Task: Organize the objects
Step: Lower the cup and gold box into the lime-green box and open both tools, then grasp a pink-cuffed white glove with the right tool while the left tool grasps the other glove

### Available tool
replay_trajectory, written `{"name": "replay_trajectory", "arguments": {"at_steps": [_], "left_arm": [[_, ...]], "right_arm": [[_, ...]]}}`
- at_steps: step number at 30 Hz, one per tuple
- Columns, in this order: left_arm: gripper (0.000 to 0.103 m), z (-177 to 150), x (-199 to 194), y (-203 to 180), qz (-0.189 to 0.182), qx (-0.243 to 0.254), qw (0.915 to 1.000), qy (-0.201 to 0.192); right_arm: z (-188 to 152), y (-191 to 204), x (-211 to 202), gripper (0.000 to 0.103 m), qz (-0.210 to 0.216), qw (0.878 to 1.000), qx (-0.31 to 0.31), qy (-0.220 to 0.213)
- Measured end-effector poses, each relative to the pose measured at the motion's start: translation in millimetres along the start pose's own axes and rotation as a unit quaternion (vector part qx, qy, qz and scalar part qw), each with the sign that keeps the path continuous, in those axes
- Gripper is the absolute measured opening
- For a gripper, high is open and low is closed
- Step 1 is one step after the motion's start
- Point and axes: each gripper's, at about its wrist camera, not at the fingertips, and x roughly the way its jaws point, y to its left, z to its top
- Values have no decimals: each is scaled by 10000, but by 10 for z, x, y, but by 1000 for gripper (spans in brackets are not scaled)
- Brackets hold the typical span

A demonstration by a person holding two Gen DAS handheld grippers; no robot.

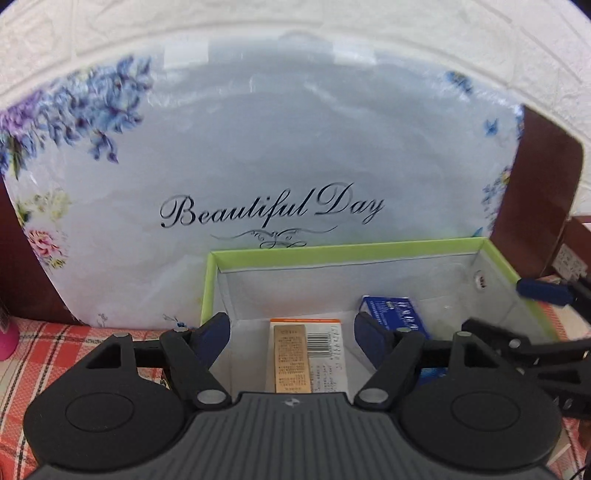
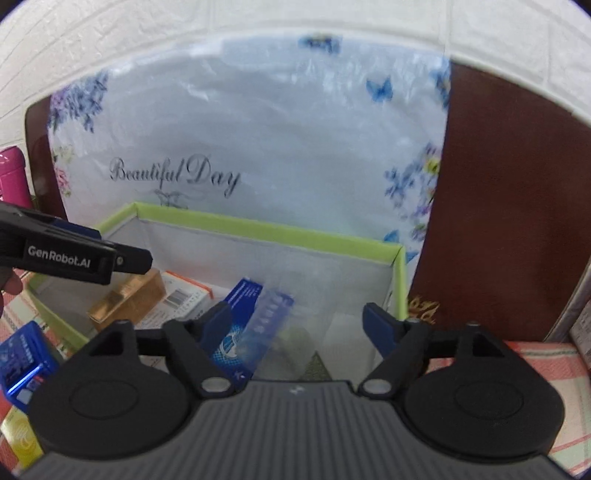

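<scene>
1 blue pack point(image 2: 22, 365) outside the box point(image 2: 266, 229) shows only rightward.

I identify a home setting: a red-checked cloth point(image 1: 66, 354) covers the surface, a white brick-pattern wall point(image 1: 295, 29) stands behind, a floral "Beautiful Day" bag point(image 1: 258, 166) leans upright.

Green-rimmed box point(image 1: 332, 251), open top, grey inside, lower centre of frame. In it: gold-and-white barcode carton point(image 1: 306, 354) lying flat at centre, blue carton point(image 1: 391, 310) just right of it. Another blue carton point(image 2: 22, 363) outside, lower left of right view.
</scene>
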Motion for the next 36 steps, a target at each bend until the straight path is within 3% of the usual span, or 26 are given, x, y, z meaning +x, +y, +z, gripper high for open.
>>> {"name": "replay_trajectory", "arguments": {"at_steps": [4, 7, 11, 18, 26, 30, 36], "left_arm": [[80, 19, -400, -63, 53, -114, 9997, -226], [84, -53, -677, -146, 182, -230, 9989, -360], [86, -313, -958, -242, 112, -317, 9985, -422], [86, -899, -1178, -397, 11, -589, 9983, -54], [86, -1352, -1328, -406, 238, -410, 9984, 298], [86, -1536, -1382, -349, 363, -421, 9972, 491], [86, -1744, -1491, -247, 373, -550, 9958, 624]], "right_arm": [[99, -95, -524, 98, -252, 9975, 79, -659], [87, -157, -921, 102, -181, 9944, 260, -1008], [-95, -186, -1324, 103, -173, 9924, 419, -1143], [-613, -116, -1654, 103, -34, 9961, 553, -684], [-1196, 69, -1784, 103, 338, 9974, 638, -79], [-1330, 204, -1793, 102, 613, 9962, 622, 72], [-1285, 369, -1640, 93, 1011, 9930, 575, 206]]}}
